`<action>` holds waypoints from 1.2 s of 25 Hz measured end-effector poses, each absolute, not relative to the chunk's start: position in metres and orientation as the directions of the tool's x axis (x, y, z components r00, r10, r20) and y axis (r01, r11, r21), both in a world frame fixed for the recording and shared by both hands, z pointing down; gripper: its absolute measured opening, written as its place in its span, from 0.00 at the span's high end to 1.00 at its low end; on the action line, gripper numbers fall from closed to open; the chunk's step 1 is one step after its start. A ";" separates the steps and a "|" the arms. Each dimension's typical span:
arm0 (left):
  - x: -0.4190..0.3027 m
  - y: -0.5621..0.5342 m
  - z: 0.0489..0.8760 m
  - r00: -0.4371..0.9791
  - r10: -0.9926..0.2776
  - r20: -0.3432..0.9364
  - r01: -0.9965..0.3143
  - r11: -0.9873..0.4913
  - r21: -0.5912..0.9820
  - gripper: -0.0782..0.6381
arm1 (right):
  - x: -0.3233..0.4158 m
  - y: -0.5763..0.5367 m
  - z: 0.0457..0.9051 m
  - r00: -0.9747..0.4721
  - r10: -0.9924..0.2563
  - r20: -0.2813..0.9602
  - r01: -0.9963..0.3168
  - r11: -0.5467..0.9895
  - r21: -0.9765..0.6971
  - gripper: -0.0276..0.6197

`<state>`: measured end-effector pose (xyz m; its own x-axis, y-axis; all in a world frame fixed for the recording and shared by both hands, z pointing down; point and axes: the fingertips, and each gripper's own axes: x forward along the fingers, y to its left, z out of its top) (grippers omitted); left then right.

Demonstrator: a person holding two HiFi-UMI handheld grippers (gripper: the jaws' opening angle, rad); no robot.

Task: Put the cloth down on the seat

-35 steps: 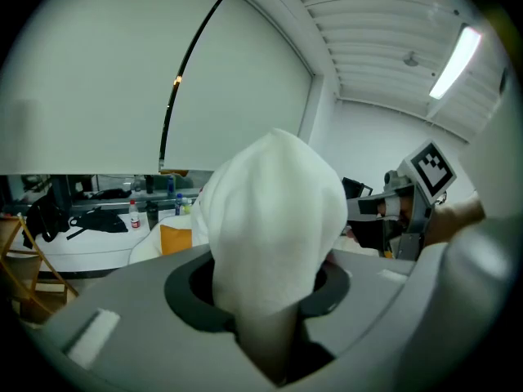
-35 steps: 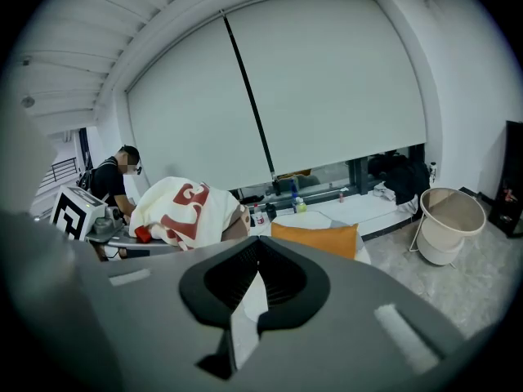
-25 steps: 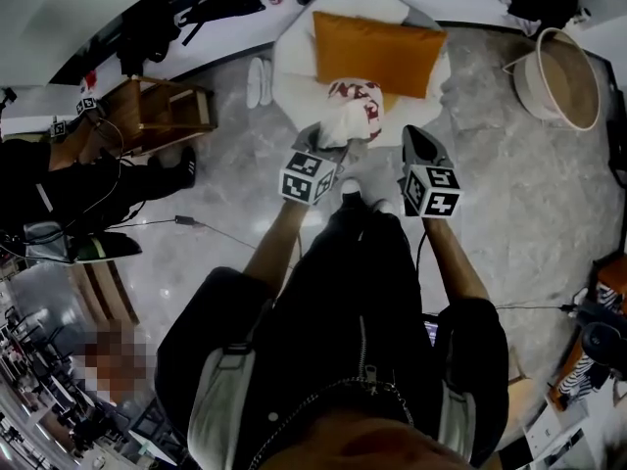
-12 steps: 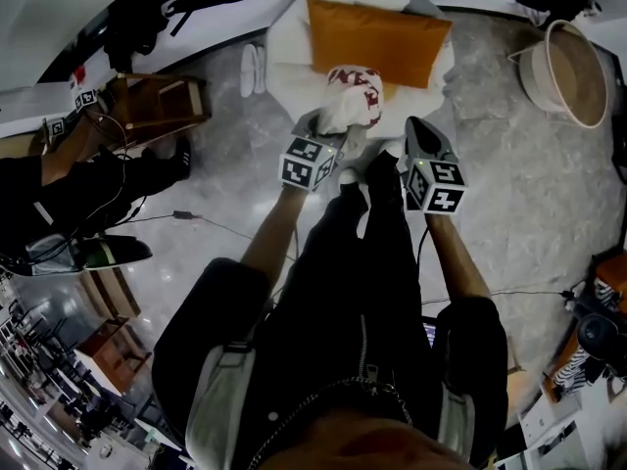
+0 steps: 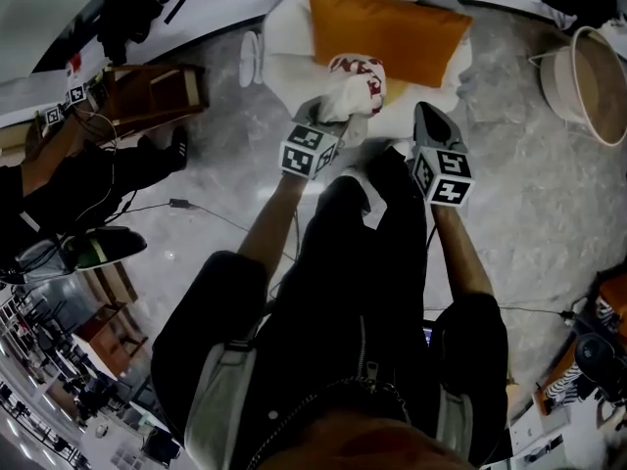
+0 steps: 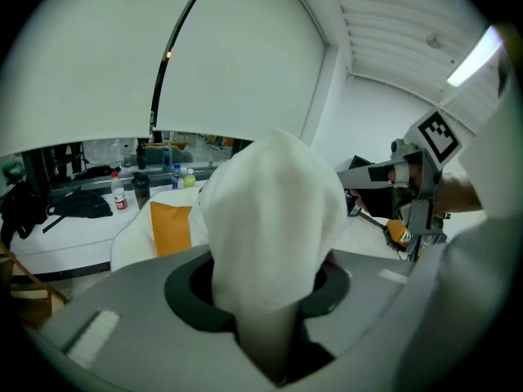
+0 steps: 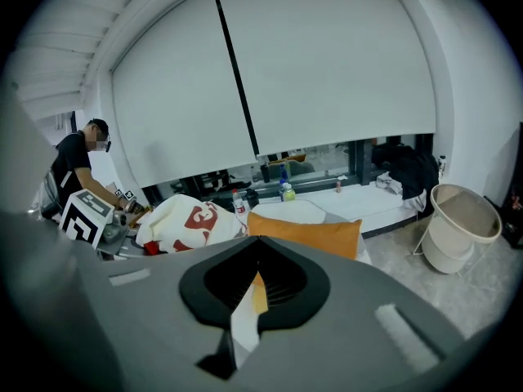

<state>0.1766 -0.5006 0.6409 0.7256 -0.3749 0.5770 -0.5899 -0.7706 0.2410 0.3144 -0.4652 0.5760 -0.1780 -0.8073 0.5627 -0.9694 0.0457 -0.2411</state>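
I see grey marbled floor (image 5: 549,213), a pale round basket (image 5: 600,86) at right, white roller blinds (image 7: 327,72) over a low window ledge (image 7: 384,198).

Orange cushion (image 5: 387,29), pale round tub (image 5: 598,81) well to the cushion's right, wooden stand (image 5: 147,91) well to its left, white slippers (image 5: 249,59) between stand and cushion, bottles (image 7: 284,190) behind it.
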 end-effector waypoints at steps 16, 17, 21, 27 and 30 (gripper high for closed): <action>0.195 -0.540 0.872 0.662 -0.372 0.650 -0.602 -0.781 0.166 0.68 | 0.345 -0.520 0.729 -0.176 -0.864 0.472 -0.966 0.059 -0.251 0.95; 0.197 -0.541 0.888 0.657 -0.367 0.658 -0.601 -0.782 0.163 0.68 | 0.345 -0.522 0.737 -0.177 -0.865 0.469 -0.966 0.060 -0.252 0.95; 0.204 -0.543 0.944 0.630 -0.351 0.693 -0.610 -0.776 0.160 0.67 | 0.345 -0.519 0.762 -0.188 -0.861 0.472 -0.967 0.077 -0.244 0.95; 0.221 -0.543 1.001 0.597 -0.335 0.729 -0.624 -0.765 0.160 0.66 | 0.359 -0.506 0.785 -0.186 -0.846 0.501 -0.976 0.099 -0.195 0.95; 0.226 -0.547 1.026 0.587 -0.335 0.737 -0.639 -0.751 0.168 0.65 | 0.365 -0.507 0.793 -0.188 -0.846 0.499 -0.975 0.098 -0.201 0.95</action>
